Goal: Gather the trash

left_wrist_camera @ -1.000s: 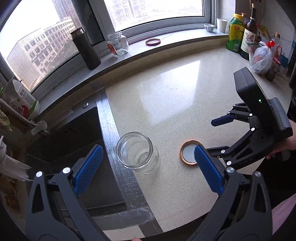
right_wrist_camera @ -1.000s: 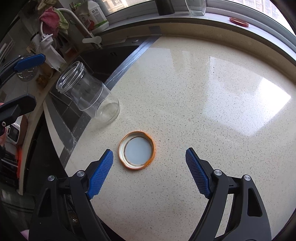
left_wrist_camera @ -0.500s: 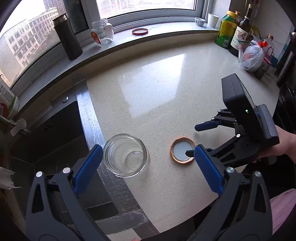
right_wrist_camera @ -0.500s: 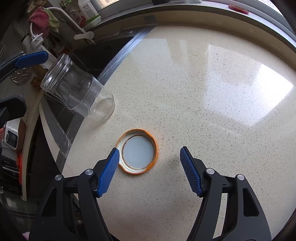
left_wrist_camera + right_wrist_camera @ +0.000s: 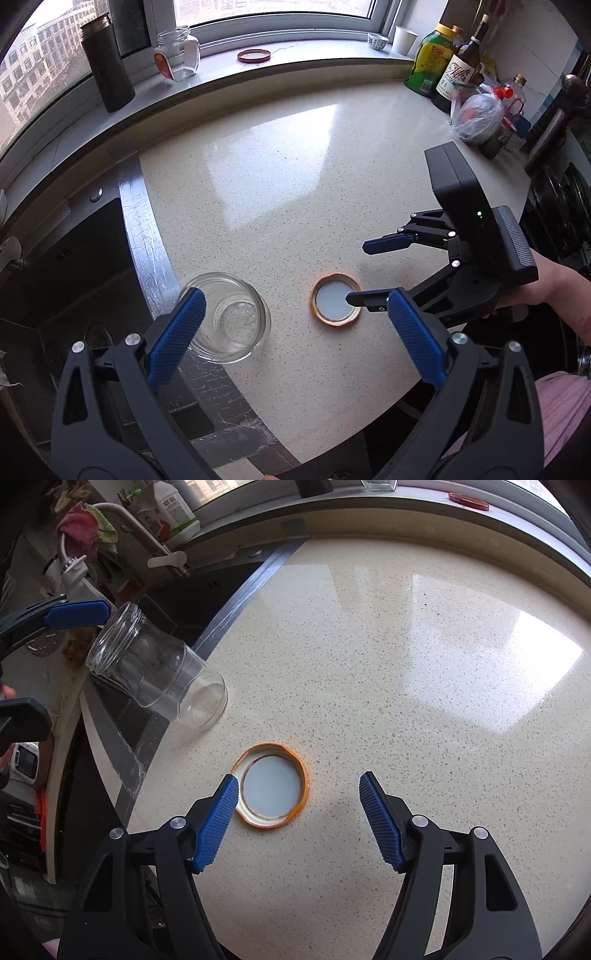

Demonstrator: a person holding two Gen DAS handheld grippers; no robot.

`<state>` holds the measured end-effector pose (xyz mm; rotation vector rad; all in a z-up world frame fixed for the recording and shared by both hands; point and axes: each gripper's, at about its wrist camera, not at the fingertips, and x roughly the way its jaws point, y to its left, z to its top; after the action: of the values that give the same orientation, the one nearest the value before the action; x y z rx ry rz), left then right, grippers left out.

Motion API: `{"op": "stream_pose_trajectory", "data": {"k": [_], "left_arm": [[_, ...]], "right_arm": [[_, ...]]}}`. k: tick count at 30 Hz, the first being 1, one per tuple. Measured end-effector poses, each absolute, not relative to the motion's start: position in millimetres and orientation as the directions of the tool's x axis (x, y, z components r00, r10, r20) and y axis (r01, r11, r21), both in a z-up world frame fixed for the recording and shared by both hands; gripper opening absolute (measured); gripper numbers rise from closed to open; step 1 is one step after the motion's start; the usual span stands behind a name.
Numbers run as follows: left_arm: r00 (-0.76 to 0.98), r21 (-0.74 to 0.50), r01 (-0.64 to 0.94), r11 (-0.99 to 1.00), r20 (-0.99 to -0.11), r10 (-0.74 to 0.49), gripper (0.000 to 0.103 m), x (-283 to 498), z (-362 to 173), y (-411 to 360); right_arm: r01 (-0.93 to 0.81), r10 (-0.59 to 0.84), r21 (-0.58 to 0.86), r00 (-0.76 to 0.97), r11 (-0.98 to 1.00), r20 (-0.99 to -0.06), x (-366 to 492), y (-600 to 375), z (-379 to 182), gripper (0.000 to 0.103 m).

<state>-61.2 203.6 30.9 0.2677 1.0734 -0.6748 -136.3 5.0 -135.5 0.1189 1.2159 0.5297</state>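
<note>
orange lid [image 5: 271, 785] upturned on counter [image 5: 406, 664], your right gripper [image 5: 297, 821] spread wide around it, your left gripper [image 5: 291, 341] wide open, empty, over glass jar [image 5: 231, 319]

On the counter [image 5: 280, 192] in front of you, the jar [image 5: 225, 317] stands at the counter's left edge beside the sink [image 5: 74, 266], and the lid [image 5: 335, 300] lies just to its right, apart from it. Your left tool [image 5: 291, 332] hangs over both, with one finger in front of the jar; your right tool [image 5: 297, 812] reaches in from the right, its fingers spread to either side of the lid. Behind them, a flask [image 5: 107, 62], a second jar [image 5: 177, 55] and another lid [image 5: 254, 55] sit on the windowsill, with bottles [image 5: 443, 62] at the far right.
</note>
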Motion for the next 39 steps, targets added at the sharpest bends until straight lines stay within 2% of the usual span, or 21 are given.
{"op": "stream_pose_trajectory", "data": {"k": [8, 13, 18, 23, 24, 26, 27, 30, 33, 38, 39], "left_arm": [[0.266, -0.093, 0.626, 0.774, -0.908, -0.324, 0.097, -60.5, 11.9, 195.6], [0.256, -0.058, 0.639, 0.767, -0.924, -0.283, 0.097, -59.5, 1.1, 187.0], [0.268, -0.004, 0.635, 0.772, -0.937, -0.225, 0.097, -55.1, -3.6, 179.0], [0.279, 0.055, 0.633, 0.772, -0.947, -0.161, 0.095, -54.3, -6.5, 172.7], [0.290, 0.079, 0.629, 0.774, -0.947, -0.139, 0.091, -54.4, -7.0, 170.8], [0.256, 0.049, 0.635, 0.771, -0.955, -0.150, 0.072, -52.9, -9.5, 169.4], [0.262, 0.069, 0.624, 0.778, -0.957, -0.125, 0.068, -52.1, -13.2, 168.8], [0.298, 0.142, 0.619, 0.772, -0.953, -0.063, 0.065, -53.8, -22.6, 166.0], [0.312, 0.149, 0.603, 0.783, -0.948, -0.060, 0.063, -52.6, -22.0, 168.4], [0.350, 0.219, 0.564, 0.796, -0.937, 0.011, 0.034, -41.4, -22.1, 175.5], [0.351, 0.222, 0.550, 0.805, -0.936, 0.018, 0.025, -38.9, -20.2, 177.6]], "right_arm": [[-0.339, 0.452, 0.363, 0.235, 0.868, -0.860, -138.9, 5.6, -135.7, 0.068], [-0.349, 0.439, 0.349, 0.223, 0.870, -0.871, -138.3, 11.4, -142.0, 0.052], [-0.360, 0.413, 0.322, 0.213, 0.876, -0.885, -138.0, 17.0, -149.1, 0.042], [-0.373, 0.408, 0.313, 0.210, 0.873, -0.889, -137.0, 18.7, -149.6, 0.041], [-0.372, 0.409, 0.315, 0.209, 0.873, -0.888, -136.2, 18.0, -149.9, 0.041], [-0.368, 0.408, 0.314, 0.211, 0.875, -0.888, -135.7, 16.9, -150.0, 0.041], [-0.367, 0.410, 0.317, 0.208, 0.874, -0.888, -135.3, 16.7, -150.0, 0.040], [-0.382, 0.401, 0.304, 0.206, 0.873, -0.893, -137.6, 19.3, -150.7, 0.039], [-0.381, 0.401, 0.306, 0.202, 0.873, -0.893, -139.6, 22.1, -151.1, 0.038], [-0.387, 0.394, 0.296, 0.204, 0.873, -0.896, -138.5, 27.1, -150.6, 0.038], [-0.388, 0.394, 0.297, 0.202, 0.873, -0.897, -137.9, 28.3, -150.6, 0.037]]}}
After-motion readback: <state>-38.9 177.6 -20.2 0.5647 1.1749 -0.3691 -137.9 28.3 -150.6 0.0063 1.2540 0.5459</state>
